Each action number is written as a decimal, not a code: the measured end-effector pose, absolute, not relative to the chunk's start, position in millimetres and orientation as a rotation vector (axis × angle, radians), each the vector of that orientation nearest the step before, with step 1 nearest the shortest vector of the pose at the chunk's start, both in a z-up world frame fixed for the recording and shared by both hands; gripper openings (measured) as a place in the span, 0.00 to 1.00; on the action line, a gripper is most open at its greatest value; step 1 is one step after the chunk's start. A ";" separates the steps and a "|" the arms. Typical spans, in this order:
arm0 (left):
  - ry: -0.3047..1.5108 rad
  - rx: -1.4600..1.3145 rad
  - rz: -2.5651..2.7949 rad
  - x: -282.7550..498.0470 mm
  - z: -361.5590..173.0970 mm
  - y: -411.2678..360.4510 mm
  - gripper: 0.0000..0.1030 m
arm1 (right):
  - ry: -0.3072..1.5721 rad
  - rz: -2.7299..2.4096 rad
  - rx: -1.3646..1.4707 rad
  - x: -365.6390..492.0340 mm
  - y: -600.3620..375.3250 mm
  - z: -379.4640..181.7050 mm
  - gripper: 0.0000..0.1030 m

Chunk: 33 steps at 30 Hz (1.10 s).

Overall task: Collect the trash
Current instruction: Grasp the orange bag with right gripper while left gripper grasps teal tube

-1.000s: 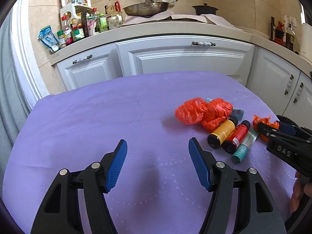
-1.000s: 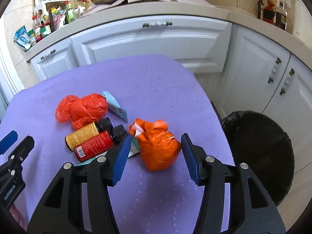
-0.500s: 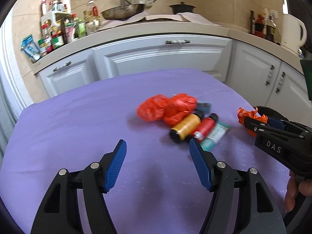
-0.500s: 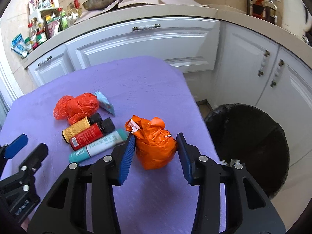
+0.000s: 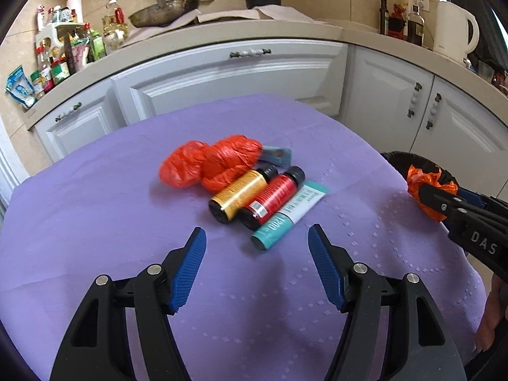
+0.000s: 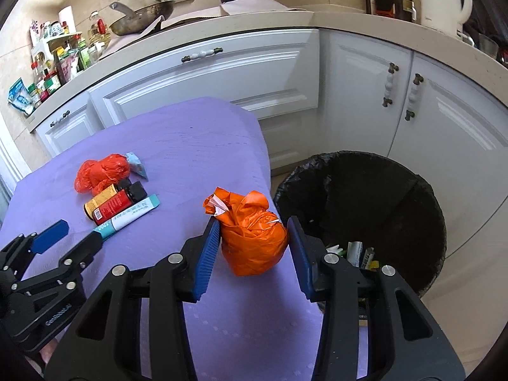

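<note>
My right gripper [image 6: 254, 235] is shut on a tied orange plastic bag [image 6: 250, 238], held above the right edge of the purple table [image 6: 190, 146]. Just to its right stands a black-lined trash bin [image 6: 365, 197] with some litter at the bottom. My left gripper [image 5: 257, 241] is open and empty over the table, just short of a pile: a red crumpled bag [image 5: 206, 162], a yellow bottle [image 5: 238, 195], a red bottle [image 5: 273, 195], a teal tube [image 5: 289, 216] and a small blue packet [image 5: 276, 154]. The held orange bag [image 5: 425, 184] shows at the right of the left wrist view.
White kitchen cabinets [image 6: 222, 76] curve behind the table and bin. The countertop carries a pan [image 5: 162, 12], a spice rack [image 5: 60, 50], bottles and a white kettle [image 5: 454, 31]. A person's hand [image 5: 492, 317] shows at the right edge.
My right gripper closed on the orange bag and carried it right, toward the bin. My left gripper stayed open and swung right, bringing the pile of bottles in front of its fingers.
</note>
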<state>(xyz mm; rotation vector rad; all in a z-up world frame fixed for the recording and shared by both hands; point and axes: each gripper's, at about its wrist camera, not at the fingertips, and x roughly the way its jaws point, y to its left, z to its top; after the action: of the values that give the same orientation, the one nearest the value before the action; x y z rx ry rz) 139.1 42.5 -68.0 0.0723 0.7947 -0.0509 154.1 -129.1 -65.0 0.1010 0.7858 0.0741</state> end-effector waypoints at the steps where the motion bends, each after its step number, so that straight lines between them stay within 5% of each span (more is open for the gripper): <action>1: 0.803 0.071 -0.058 140.3 -69.3 41.0 0.63 | 0.786 0.074 0.105 154.0 -130.8 -65.7 0.41; 33: 0.847 0.053 -0.132 150.8 -78.9 41.2 0.62 | 0.792 0.076 0.134 152.8 -140.8 -72.0 0.41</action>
<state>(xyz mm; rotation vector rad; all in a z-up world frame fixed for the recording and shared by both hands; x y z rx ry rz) 150.8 41.2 -78.9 0.0530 0.8470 -0.1317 152.8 -140.8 -72.0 0.1340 0.7923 0.0758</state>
